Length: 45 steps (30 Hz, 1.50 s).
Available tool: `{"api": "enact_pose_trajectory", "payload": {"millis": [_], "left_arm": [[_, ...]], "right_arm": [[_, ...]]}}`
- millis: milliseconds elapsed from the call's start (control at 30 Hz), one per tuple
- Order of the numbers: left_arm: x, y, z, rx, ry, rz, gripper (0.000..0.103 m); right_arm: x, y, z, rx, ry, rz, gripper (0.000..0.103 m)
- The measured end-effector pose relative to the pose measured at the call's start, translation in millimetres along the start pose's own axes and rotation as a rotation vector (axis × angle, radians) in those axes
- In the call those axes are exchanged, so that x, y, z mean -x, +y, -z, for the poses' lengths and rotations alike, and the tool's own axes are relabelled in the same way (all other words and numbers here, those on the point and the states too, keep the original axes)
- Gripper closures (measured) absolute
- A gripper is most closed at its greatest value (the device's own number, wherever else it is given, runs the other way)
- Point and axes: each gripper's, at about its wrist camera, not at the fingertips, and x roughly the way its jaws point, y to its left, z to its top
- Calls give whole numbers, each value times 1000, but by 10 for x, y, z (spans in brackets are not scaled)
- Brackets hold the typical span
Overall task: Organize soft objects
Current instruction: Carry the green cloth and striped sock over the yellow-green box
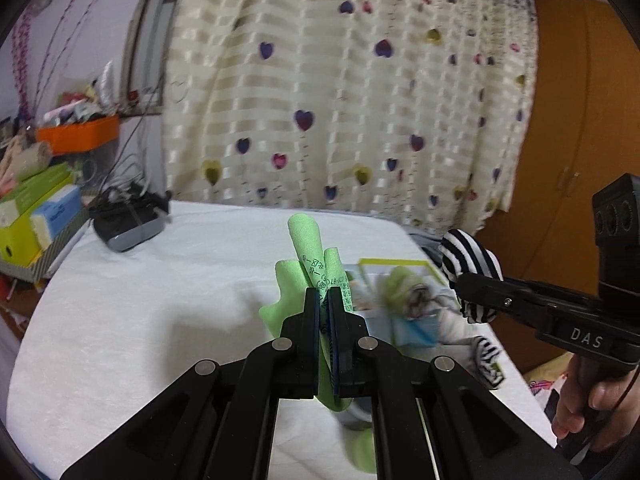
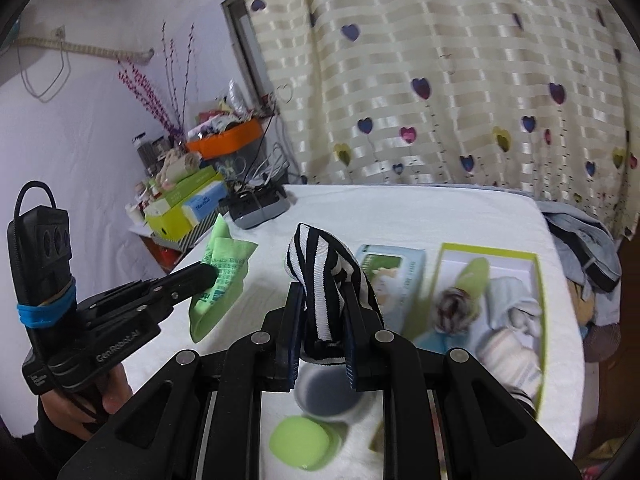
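Note:
My left gripper (image 1: 325,294) is shut on a light green cloth with printed text (image 1: 308,264) and holds it above the white table (image 1: 140,300). It also shows in the right wrist view (image 2: 209,270), with the green cloth (image 2: 224,264) hanging from it. My right gripper (image 2: 323,292) is shut on a black-and-white striped sock (image 2: 320,272), held above the table. In the left wrist view the right gripper (image 1: 464,280) holds the striped sock (image 1: 470,260) over the green-rimmed box (image 1: 400,264).
A green-rimmed box (image 2: 538,280) on the right holds several rolled socks and cloths. A grey cup (image 2: 326,394) and a green lid (image 2: 302,442) sit below my right gripper. A tissue pack (image 2: 384,264), a black device (image 1: 128,220) and stacked boxes (image 1: 36,208) stand nearby.

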Motion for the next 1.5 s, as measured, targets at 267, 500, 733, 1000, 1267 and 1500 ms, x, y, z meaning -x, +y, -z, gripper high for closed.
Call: {"api": "enact_pose_trajectory", "payload": {"millis": [267,500,733,1000,1267,1500], "left_arm": [[-69,-466,-91,-37,2,93,99],[-424,-884,-23,-80,71,167,99],[-810,-1132,208,-110,165,196,99],[-1008,-1135,231,-117,198,188,99],[-1099,-1180,249,-115,216,187,99],[-1174,-1325,278,-132,234,216,99]], "right_arm": [[392,-340,24,-55,-52,59,85],[506,-695,91,-95,-61,106,85],[134,-1109,276,-152,35,129,85],[-451,-1469,581,-218,181,90,84],[-209,-1312,484,-163,95,61,49],[54,-1375,463,-184,43,117,49]]}}
